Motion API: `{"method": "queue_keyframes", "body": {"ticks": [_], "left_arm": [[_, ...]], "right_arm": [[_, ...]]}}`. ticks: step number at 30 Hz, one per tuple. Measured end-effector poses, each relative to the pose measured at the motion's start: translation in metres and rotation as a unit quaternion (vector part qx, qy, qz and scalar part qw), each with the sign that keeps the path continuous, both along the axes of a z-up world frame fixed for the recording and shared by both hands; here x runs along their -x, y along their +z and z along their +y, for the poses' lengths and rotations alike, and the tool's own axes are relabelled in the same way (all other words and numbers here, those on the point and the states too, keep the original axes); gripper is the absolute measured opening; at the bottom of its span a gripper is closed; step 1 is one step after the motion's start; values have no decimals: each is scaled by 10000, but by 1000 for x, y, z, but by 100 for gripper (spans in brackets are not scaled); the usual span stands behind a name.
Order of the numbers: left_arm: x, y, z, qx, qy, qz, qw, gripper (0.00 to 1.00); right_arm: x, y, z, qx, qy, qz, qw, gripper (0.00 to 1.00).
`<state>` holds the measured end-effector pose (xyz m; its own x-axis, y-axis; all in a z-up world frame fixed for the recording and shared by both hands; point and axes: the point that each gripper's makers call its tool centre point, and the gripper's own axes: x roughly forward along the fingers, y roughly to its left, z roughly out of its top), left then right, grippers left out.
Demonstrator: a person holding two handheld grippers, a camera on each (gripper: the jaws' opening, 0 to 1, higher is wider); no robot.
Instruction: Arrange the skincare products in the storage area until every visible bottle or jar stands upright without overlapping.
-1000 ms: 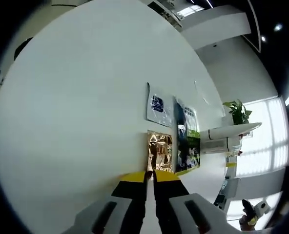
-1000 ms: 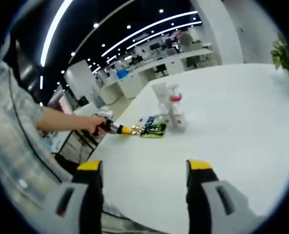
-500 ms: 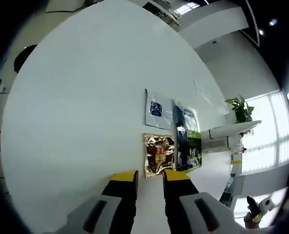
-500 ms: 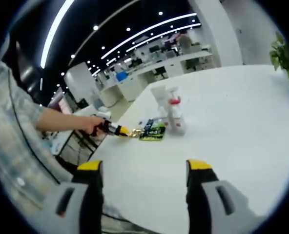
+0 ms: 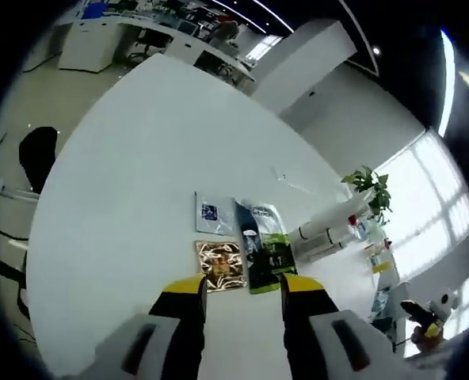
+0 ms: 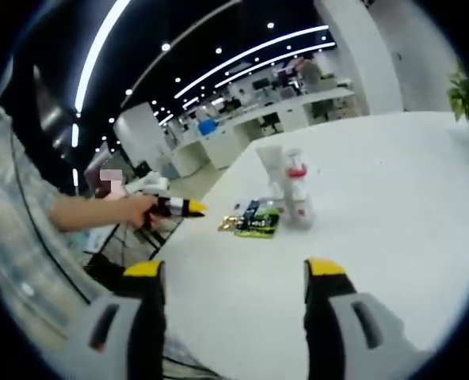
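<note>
Three flat sachets lie side by side on the white table (image 5: 123,182): a gold foil one (image 5: 221,265), a white one with a blue mark (image 5: 212,214) and a green-and-black one (image 5: 265,247). My left gripper (image 5: 242,289) is open, its yellow tips just short of the gold sachet, nothing between them. Two white bottles (image 5: 329,228) stand close together beyond the sachets. In the right gripper view the taller bottle (image 6: 271,165) and a red-collared bottle (image 6: 298,194) stand upright behind the sachets (image 6: 254,220). My right gripper (image 6: 233,269) is open and empty, well back from them. A hand holds the left gripper (image 6: 188,208) at the table's left edge.
A potted plant (image 5: 369,186) stands at the table's far side past the bottles. The table edge (image 6: 179,261) curves close by the sachets, with a dark chair (image 5: 38,154) and floor below it. Office desks fill the background.
My left gripper went from shut at the gold sachet's edge to wide open and has drawn back from it. The right gripper stays open and roughly in place.
</note>
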<state>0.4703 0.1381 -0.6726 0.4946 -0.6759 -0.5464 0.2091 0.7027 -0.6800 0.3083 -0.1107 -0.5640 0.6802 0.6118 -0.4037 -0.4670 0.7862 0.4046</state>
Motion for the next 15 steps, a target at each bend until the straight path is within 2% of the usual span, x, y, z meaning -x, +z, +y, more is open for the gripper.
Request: {"method": "queue_keyframes", "body": {"ticks": [1,2,3,7,9,10,12,15], "left_arm": [[1,5,-2,22,-36,-109,9999,43],[3,16,-6,64,-39,-425,9991,43],[8,28,-11,165,-29,-580,9982,43],[26,62,-25,408,-37,-1078,9933,43],[37,75,-30,448,-51,-1237,9913,43],[48,86,-36,487,-185,-1390,9889,43],[64,104,-42,602,-145,-1596,9852,43],[87,121,-53,745,-312,-1792,9805,44]], "right_arm": [[-2,1,2,-6,34,-31,10000,69],[-4,3,3,-9,66,-69,10000,70],[-5,4,5,-16,91,-91,9999,70],[-9,7,9,-52,183,-172,9997,70],[-14,14,13,-295,153,-177,9993,71],[-16,18,14,-343,150,-198,9991,72],[-22,28,16,-356,136,-355,9986,75],[-32,39,18,-510,93,-474,9975,77]]}}
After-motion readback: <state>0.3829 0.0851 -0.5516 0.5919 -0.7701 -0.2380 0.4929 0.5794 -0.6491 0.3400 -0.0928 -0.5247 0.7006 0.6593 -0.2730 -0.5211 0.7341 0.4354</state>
